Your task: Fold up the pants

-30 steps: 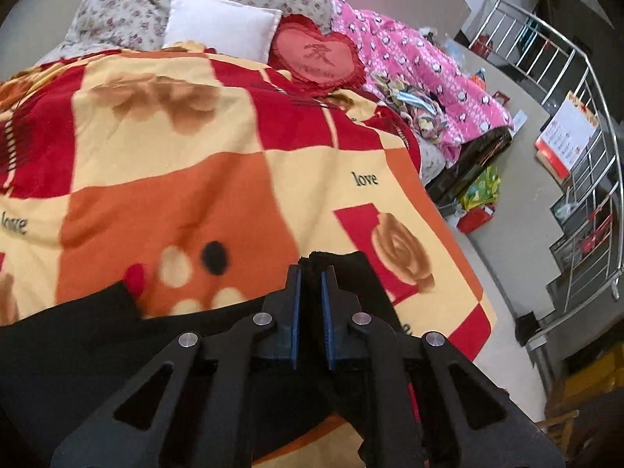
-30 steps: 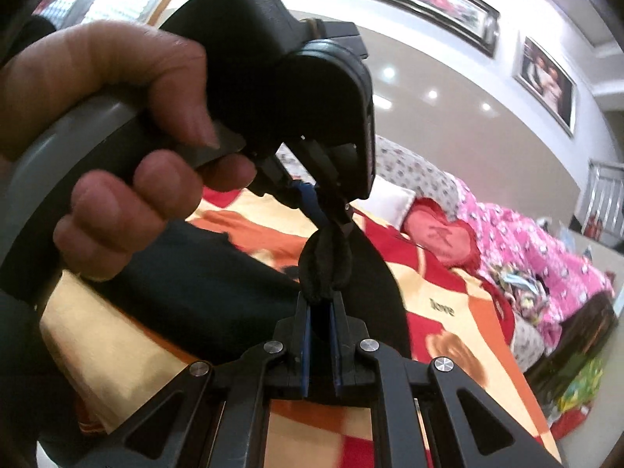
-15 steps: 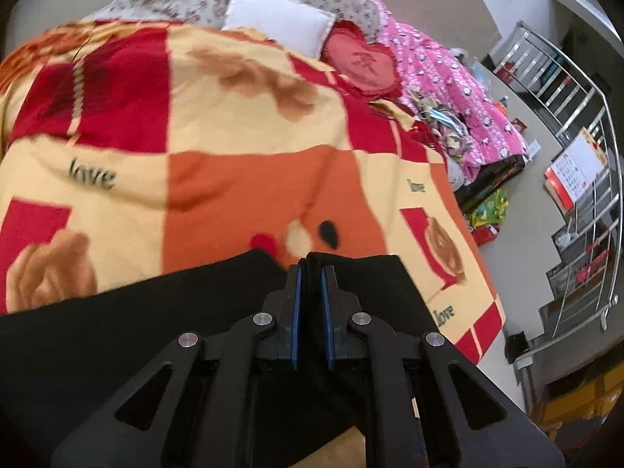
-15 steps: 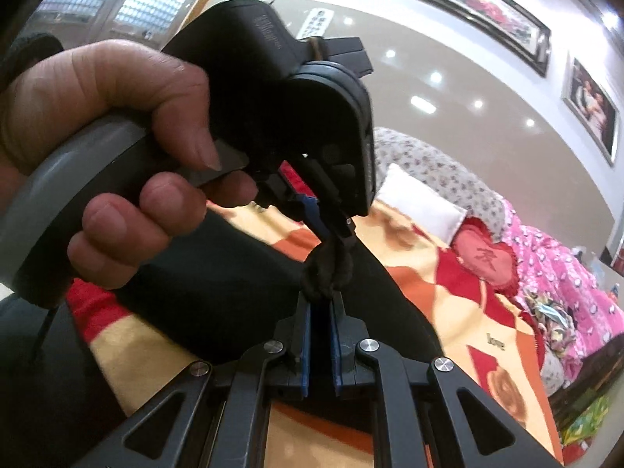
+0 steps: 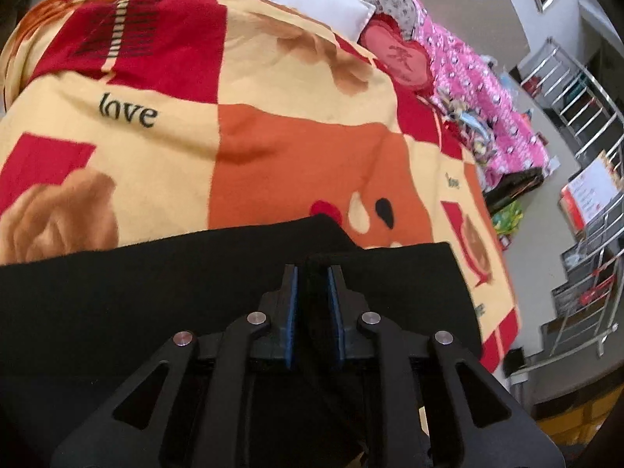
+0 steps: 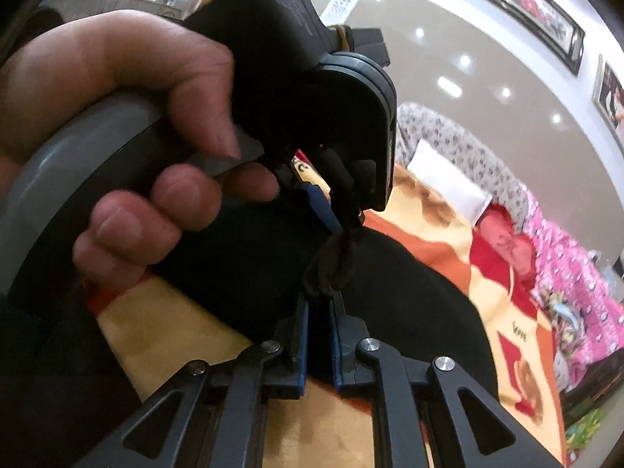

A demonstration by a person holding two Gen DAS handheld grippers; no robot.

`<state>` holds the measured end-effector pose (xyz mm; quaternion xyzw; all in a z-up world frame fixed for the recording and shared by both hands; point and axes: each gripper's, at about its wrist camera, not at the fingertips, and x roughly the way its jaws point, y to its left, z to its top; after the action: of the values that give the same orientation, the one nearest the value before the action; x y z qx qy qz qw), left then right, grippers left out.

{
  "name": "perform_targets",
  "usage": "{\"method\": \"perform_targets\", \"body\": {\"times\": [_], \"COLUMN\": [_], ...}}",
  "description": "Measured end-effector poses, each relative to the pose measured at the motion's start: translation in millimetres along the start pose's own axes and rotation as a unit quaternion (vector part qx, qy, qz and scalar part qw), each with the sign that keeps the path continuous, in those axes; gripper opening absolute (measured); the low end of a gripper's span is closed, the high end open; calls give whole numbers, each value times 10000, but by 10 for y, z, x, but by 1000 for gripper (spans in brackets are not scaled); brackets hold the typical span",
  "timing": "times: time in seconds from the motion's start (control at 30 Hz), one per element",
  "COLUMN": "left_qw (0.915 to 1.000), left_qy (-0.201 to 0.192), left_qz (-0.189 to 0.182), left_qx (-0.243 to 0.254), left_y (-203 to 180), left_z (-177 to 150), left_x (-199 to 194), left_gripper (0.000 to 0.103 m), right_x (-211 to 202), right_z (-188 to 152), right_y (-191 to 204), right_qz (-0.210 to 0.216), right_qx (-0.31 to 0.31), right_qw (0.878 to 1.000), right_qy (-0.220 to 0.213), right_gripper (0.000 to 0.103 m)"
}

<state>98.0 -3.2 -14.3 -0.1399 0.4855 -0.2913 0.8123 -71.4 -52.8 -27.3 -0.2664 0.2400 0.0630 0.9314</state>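
Black pants (image 5: 156, 292) lie spread across a red, orange and yellow blanket (image 5: 292, 156). My left gripper (image 5: 313, 269) has a fold of the black fabric between its blue pads, filling the gap, and its jaws are opening. In the right wrist view the pants (image 6: 409, 292) drape over the blanket (image 6: 440, 249). A twisted bunch of cloth runs from my right gripper (image 6: 320, 300) up to the left gripper (image 6: 343, 210), held by a person's hand (image 6: 117, 97) just ahead. The right jaws are opening too, with cloth still between the pads.
A white pillow (image 5: 323, 4), a red heart cushion (image 5: 397, 58) and a pink quilt (image 5: 487, 97) lie at the bed's far end. To the right the bed edge drops to the floor beside a metal rack (image 5: 585, 117).
Both grippers have carried the pants edge across and down onto the blanket, so more black cloth now lies flat. The gap between the left pads has widened, and the right a little.
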Motion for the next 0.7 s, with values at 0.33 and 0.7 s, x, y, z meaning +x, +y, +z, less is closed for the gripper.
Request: {"method": "perform_targets", "body": {"times": [0.33,0.7], "left_qw": [9945,9988], "left_qy": [-833,-396], "left_qz": [-453,265], "left_qx": [444,144], "left_y": [-296,-141], "left_z": [-60,-306], "left_x": [-490,-98], "left_gripper": [19,2], "right_x": [-488,22], "right_z": [-155,-191], "right_y": [-491,-31], "right_qz": [-364,-391], "right_qx": [992,-47], "right_qw": [9909,9992], "right_qy": [-838,-66], "right_gripper": [12,11]}}
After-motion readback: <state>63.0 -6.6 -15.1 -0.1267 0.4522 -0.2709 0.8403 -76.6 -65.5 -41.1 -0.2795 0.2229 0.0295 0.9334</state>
